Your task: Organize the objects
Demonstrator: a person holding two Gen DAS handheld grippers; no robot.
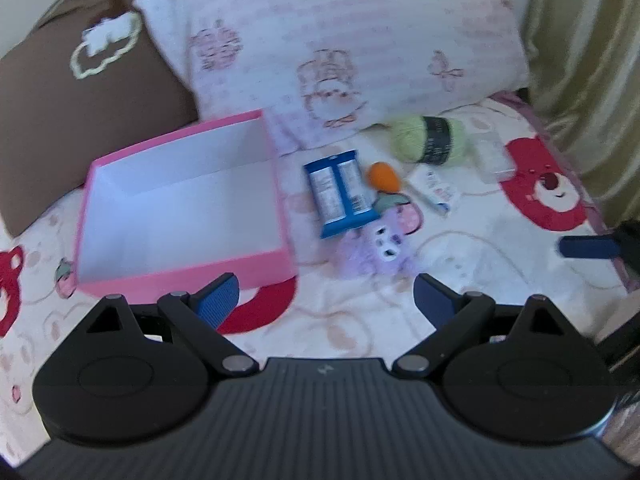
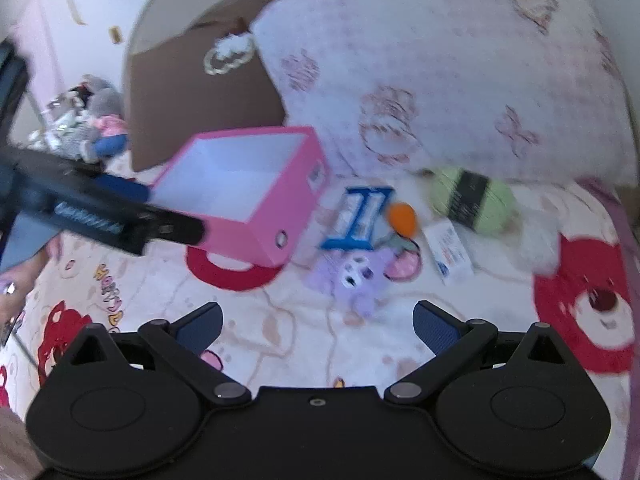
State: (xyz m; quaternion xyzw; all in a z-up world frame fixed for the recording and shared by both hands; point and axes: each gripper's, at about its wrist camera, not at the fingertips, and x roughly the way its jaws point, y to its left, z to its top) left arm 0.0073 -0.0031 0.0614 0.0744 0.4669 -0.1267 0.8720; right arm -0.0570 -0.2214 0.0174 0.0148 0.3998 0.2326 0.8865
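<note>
An open pink box [image 1: 180,216] with a white, empty inside sits on the bed; it also shows in the right wrist view [image 2: 248,192]. To its right lie a blue snack packet [image 1: 340,192] [image 2: 358,218], an orange ball [image 1: 384,176] [image 2: 404,218], a purple plush toy [image 1: 380,250] [image 2: 354,276], a green yarn ball [image 1: 432,140] [image 2: 472,200] and a small white carton [image 1: 438,192] [image 2: 450,250]. My left gripper [image 1: 324,300] is open and empty, just before the box's near corner. My right gripper [image 2: 318,324] is open and empty, just before the plush.
A pink patterned pillow [image 1: 340,32] and a brown cushion [image 1: 80,92] lean behind the objects. A curtain [image 1: 592,60] hangs at the right. The bedsheet [image 2: 280,328] has red bear prints. Stuffed toys [image 2: 96,120] sit far left. The left gripper [image 2: 100,212] shows crossing before the box.
</note>
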